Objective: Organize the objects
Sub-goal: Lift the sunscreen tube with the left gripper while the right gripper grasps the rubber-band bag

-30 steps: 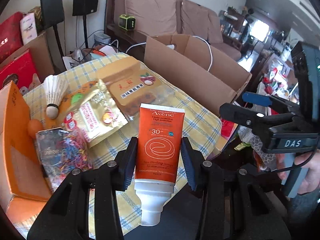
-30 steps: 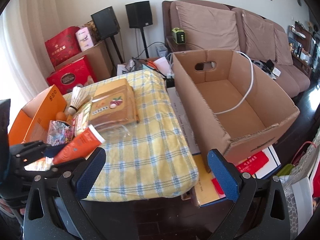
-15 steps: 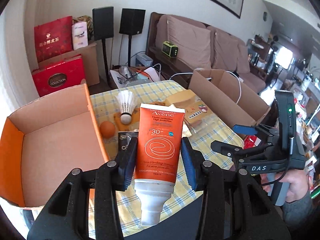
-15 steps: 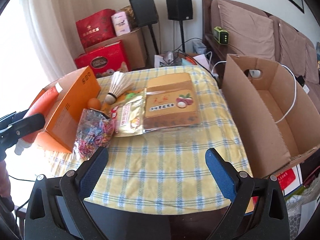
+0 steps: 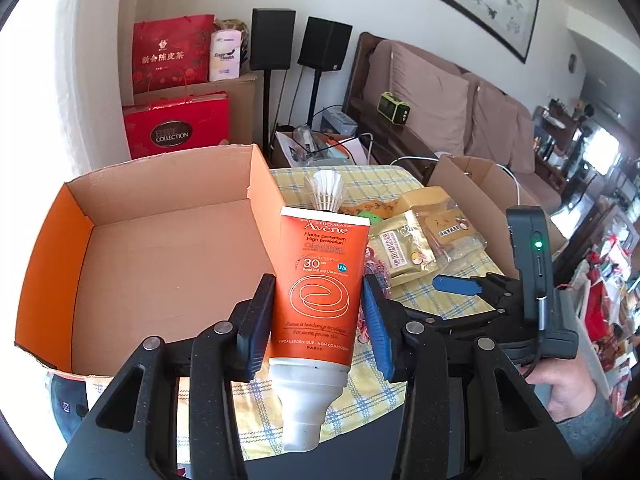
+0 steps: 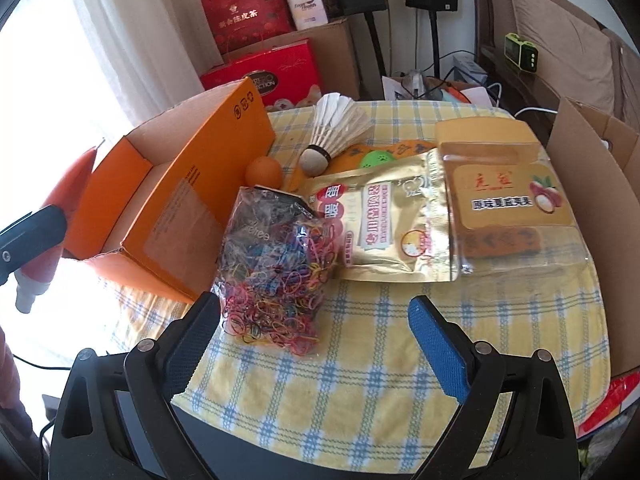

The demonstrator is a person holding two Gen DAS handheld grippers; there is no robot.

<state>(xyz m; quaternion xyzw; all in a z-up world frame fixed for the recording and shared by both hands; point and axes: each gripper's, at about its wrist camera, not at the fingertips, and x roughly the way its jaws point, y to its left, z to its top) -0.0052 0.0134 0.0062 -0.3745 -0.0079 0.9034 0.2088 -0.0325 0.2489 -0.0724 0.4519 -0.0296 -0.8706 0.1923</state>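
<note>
Your left gripper [image 5: 318, 312] clamps the sunscreen tube [image 5: 318, 280] beside the orange box [image 5: 160, 256]; drop it inside while your right gripper [image 6: 314, 320], wide and empty, nears the rubber-band bag [image 6: 276, 276].

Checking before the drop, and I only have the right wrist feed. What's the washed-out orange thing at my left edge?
Observer: An Avène sunscreen tube. The left hand-held gripper pinches it by its sides, with the white cap toward the camera.
Operator: Is it over the orange box?
Observer: Can't tell. In the left wrist view it overlaps the right wall of the orange box, and the opening lies to its left.
Operator: Anything already in the box?
Observer: The left wrist view looks straight in. It shows bare cardboard floor with nothing lying on it.
</note>
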